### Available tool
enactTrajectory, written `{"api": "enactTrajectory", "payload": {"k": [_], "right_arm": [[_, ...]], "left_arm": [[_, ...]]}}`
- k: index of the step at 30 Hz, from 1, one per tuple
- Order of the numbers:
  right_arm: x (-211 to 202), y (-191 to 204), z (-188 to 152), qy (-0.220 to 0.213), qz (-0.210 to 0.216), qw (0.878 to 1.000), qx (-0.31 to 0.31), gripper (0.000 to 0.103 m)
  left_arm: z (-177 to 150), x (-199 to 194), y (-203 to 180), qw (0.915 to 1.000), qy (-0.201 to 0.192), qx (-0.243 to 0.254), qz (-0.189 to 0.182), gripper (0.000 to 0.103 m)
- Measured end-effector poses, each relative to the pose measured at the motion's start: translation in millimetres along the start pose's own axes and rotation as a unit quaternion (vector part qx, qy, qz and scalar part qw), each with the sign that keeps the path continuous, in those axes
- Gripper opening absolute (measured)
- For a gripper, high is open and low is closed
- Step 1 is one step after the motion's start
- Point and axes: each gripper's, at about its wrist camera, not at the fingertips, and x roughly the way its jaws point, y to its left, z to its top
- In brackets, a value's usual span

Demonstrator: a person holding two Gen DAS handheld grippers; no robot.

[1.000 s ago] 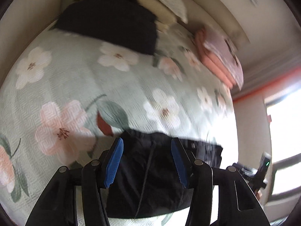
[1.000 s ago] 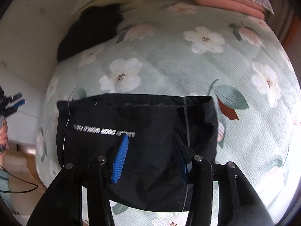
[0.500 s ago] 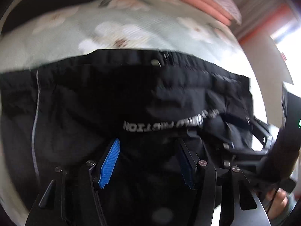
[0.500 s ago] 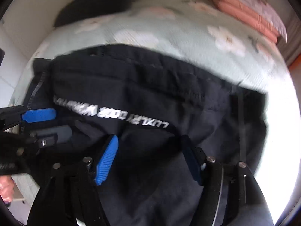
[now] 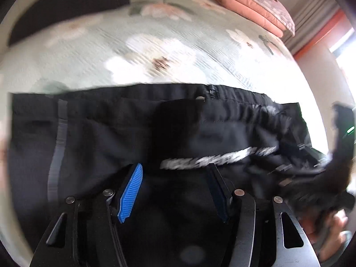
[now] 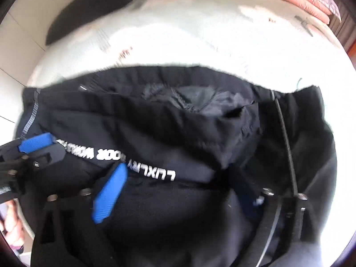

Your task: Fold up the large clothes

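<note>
While both of my grippers hang low over the black garment (image 5: 106, 138), its far hem runs as a nearly straight dark line across the floral bedspread (image 5: 169, 44), and beyond that line the bed lies open all the way up to the stack of pink folded bedding (image 5: 251, 4) at the far right. A second dark garment (image 5: 66, 2) sits at the far left of the bed, well apart from the one I am working. On the right, past the bright edge of the bed, stands an orange wall strip (image 5: 320, 35) near the window.

My left gripper (image 5: 175, 191) points forward along the cloth with its blue pads (image 5: 130, 192) spread wide; fabric lies under and between them, but I cannot tell that they pinch anything. The white lettering (image 5: 213, 159) on the garment crosses just ahead of the fingertips, blurred.

My right gripper (image 6: 178, 187) is tilted, its blue pad (image 6: 110, 192) slanting up toward the lettering (image 6: 135, 162), fingers also held apart with black cloth bunched between them; no closed grip shows. A grey cord (image 6: 287, 142) runs along the garment's right side. In the right wrist view my left gripper (image 6: 40, 149) comes in from the left edge, resting on the garment's left border beside a grey stripe (image 6: 30, 122).
</note>
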Motion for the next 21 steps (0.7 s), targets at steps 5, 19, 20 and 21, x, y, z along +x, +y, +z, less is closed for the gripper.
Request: {"api": "enactTrajectory", "payload": {"k": [5, 19, 20, 21], "right_arm": [[-31, 33, 1, -0.028, 0.060, 0.998, -0.020, 0.071], [62, 73, 33, 0.059, 0.023, 0.998, -0.024, 0.067], [58, 72, 32, 0.058, 0.025, 0.998, -0.024, 0.067], [57, 73, 41, 0.054, 0.030, 0.998, -0.021, 0.067]], "left_arm": [[-21, -38, 34, 0.9985, -0.015, -0.027, 0.046, 0.061], [-55, -21, 76, 0.9943, -0.024, -0.084, 0.061, 0.071], [-56, -23, 74, 0.9944, -0.024, -0.082, 0.062, 0.071], [-58, -26, 72, 0.9946, -0.023, -0.079, 0.062, 0.071]]}}
